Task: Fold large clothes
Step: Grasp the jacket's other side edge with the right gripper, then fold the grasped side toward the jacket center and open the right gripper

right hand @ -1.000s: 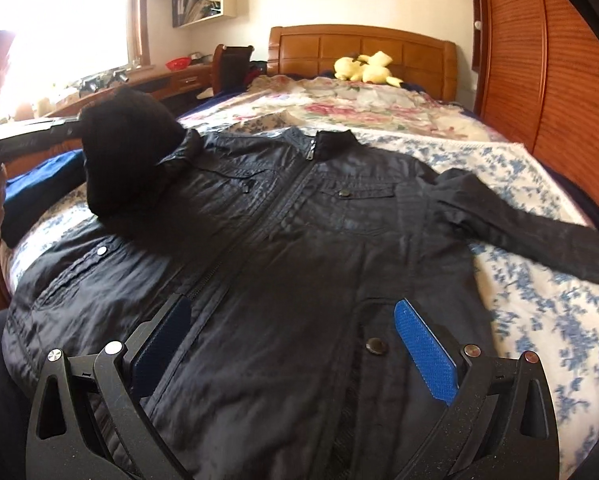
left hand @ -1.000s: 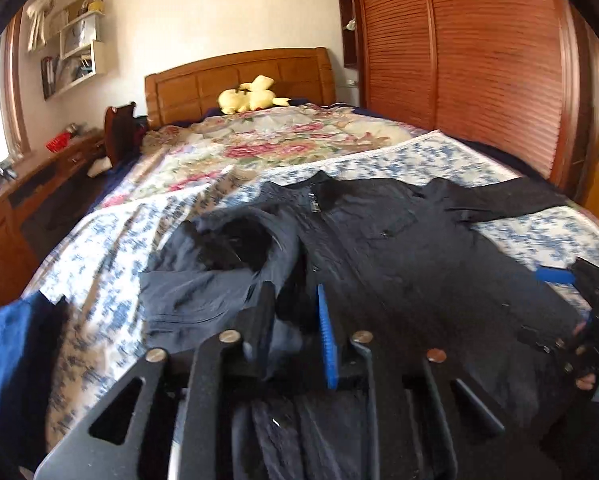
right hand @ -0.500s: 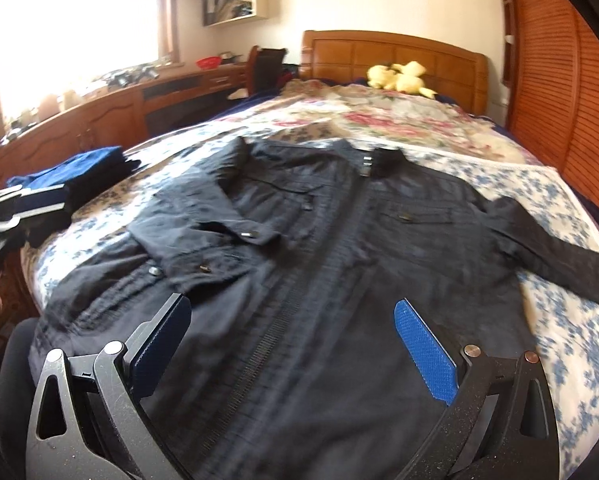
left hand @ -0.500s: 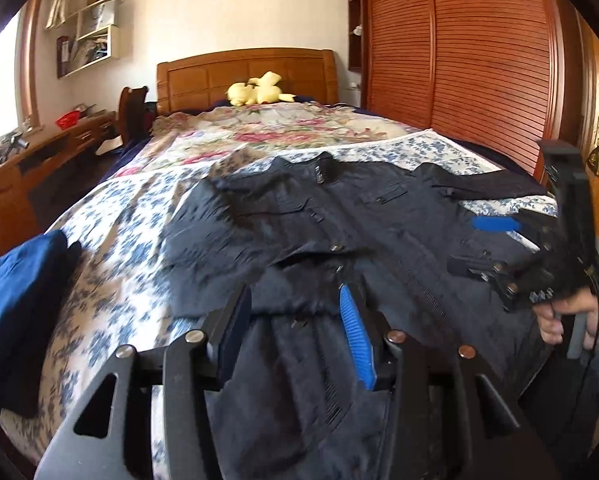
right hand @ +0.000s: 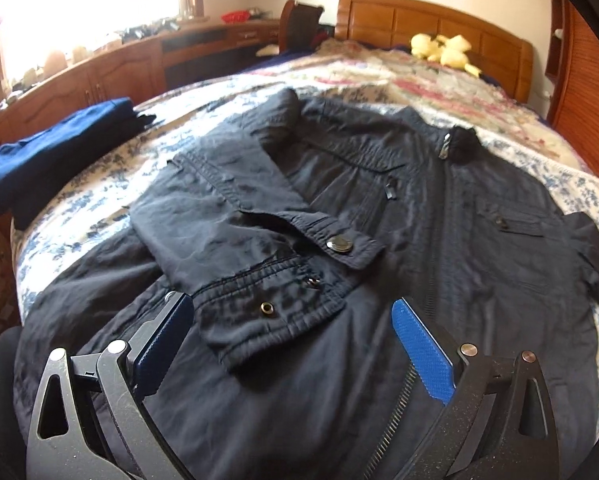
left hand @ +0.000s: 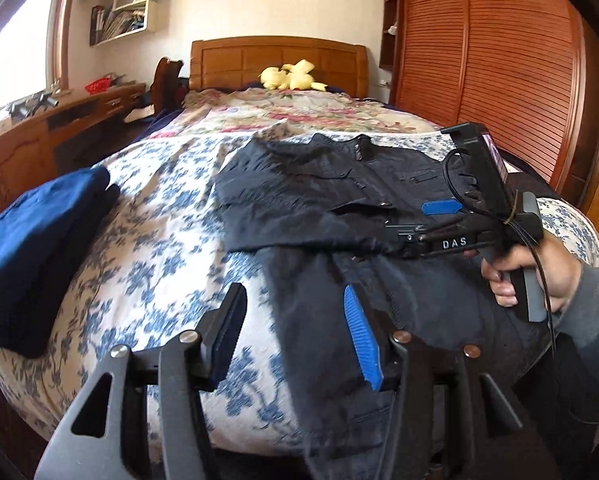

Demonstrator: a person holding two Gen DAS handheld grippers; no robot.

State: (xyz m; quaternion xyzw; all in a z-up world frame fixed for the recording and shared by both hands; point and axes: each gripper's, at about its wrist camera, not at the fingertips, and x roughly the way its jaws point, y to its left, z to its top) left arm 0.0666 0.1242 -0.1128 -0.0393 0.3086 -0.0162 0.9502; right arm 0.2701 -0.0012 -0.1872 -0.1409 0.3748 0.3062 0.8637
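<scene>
A: Where does your jacket (right hand: 379,208) lie?

B: Your dark jacket is spread front up across the foot half of the bed (left hand: 159,216), collar toward the headboard (left hand: 279,60). One sleeve (right hand: 259,208) is folded in over the chest, its snap cuff lying near the zip; the other sleeve runs out toward the bed's right edge.

A: And your tongs?

B: Your left tongs (left hand: 295,328) hover over the jacket's hem near the foot edge, jaws opening, with nothing pinched between them. Your right tongs (right hand: 295,344) stand wide apart above the lower front of the jacket, just before the folded cuff, and grip nothing.

A: Any writing you can read?

B: Only the white letters "DAS" on the body of your right tool, seen from the left wrist view, beside your right hand (left hand: 539,276). A folded blue garment (left hand: 31,240) sits at the bed's left edge, apart from the jacket.
</scene>
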